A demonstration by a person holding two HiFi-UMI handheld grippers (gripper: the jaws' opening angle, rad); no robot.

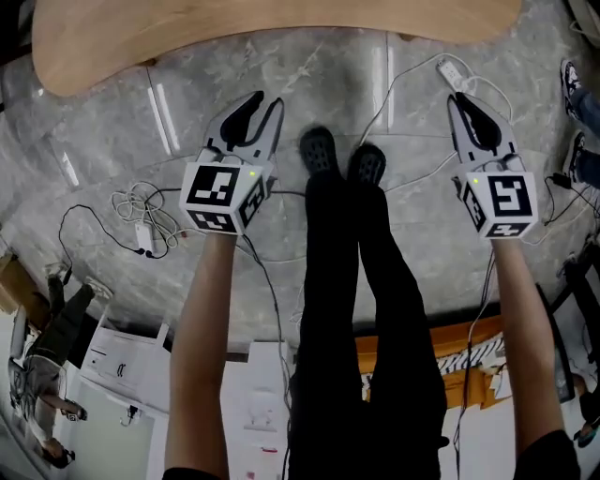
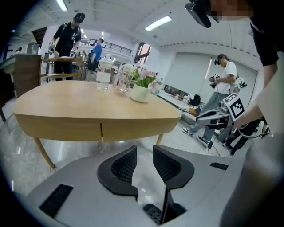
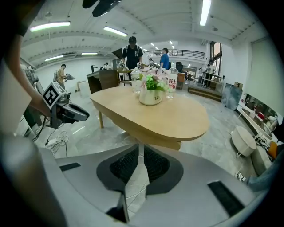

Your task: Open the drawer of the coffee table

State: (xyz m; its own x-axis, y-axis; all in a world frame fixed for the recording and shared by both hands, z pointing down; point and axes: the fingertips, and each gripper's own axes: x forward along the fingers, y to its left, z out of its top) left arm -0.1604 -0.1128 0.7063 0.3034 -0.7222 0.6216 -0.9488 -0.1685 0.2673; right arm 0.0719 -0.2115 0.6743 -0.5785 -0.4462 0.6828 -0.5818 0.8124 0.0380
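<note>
The grey stone floor (image 1: 403, 131) fills most of the head view. The coffee table (image 1: 281, 28) sits along its far edge, ahead of our legs (image 1: 347, 281). It is an oval of pale wood on slanted legs.

Both tools hang over bare floor short of the table and touch nothing. The left gripper (image 1: 269, 101) has its jaws a little apart with only floor showing between them. The right gripper (image 1: 457, 101) has its jaws pressed together on nothing.

The drawer (image 2: 57, 129) is in the table's front band. We read it from a thin upright seam in the left gripper view, though we cannot tell which side of that seam is the drawer face. It looks fully closed, and we see no knob or handle.

A pot of flowers (image 2: 141, 93) stands on the top, well back from that edge. Loose cables (image 1: 141, 216) lie on the floor to our left.

We judge this to be the approach, with the opening not yet begun. Next, we think one gripper must reach the band, find a lip or underside edge to hook, and pull straight toward us. The cables could snag a step.
</note>
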